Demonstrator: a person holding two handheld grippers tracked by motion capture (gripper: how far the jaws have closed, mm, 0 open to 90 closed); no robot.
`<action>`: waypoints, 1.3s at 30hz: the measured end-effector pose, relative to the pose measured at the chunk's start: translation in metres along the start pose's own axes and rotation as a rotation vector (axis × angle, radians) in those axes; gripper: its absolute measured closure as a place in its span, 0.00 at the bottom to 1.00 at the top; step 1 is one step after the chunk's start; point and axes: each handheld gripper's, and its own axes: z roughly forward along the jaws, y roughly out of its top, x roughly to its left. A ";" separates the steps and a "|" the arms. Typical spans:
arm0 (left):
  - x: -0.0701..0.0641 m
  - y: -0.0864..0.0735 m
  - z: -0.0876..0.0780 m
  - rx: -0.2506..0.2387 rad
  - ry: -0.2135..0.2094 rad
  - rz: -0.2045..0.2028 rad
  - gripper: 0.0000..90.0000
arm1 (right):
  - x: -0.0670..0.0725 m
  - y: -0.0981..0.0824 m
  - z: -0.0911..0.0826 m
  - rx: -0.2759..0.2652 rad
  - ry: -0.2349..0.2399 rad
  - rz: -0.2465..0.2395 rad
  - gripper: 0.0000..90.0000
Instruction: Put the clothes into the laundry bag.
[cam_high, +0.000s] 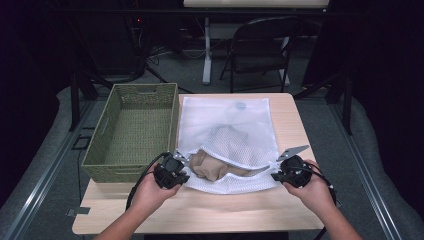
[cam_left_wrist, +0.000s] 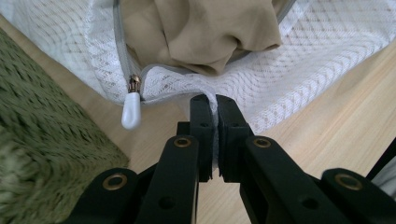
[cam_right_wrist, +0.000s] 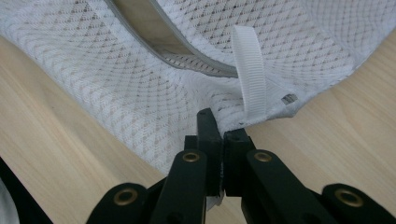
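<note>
A white mesh laundry bag (cam_high: 225, 125) lies on the wooden table, its zipper mouth open at the near side. A tan garment (cam_high: 210, 167) sticks halfway out of that mouth. My left gripper (cam_high: 181, 167) is shut on the bag's near left corner; the left gripper view has mesh (cam_left_wrist: 280, 70) pinched between the jaws beside the white zipper pull (cam_left_wrist: 131, 108) and the tan garment (cam_left_wrist: 210, 32). My right gripper (cam_high: 278, 167) is shut on the bag's near right corner, where the mesh (cam_right_wrist: 140, 93) is clamped beside a white ribbon loop (cam_right_wrist: 250, 74).
A green woven basket (cam_high: 112, 167) stands to the left of the bag, close to my left gripper. Bare tabletop (cam_high: 225, 210) lies between the bag and the near edge. A folding chair (cam_high: 260, 50) stands behind the table.
</note>
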 end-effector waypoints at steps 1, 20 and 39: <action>0.000 0.001 -0.002 -0.005 -0.001 0.000 0.97 | 0.000 0.001 -0.001 -0.006 0.003 -0.001 0.99; 0.007 0.029 -0.027 -0.056 0.016 0.009 0.97 | -0.009 0.015 -0.012 -0.018 -0.022 -0.009 0.99; 0.017 0.056 -0.049 -0.072 0.064 0.023 0.97 | -0.015 0.031 -0.020 -0.016 -0.038 -0.021 0.99</action>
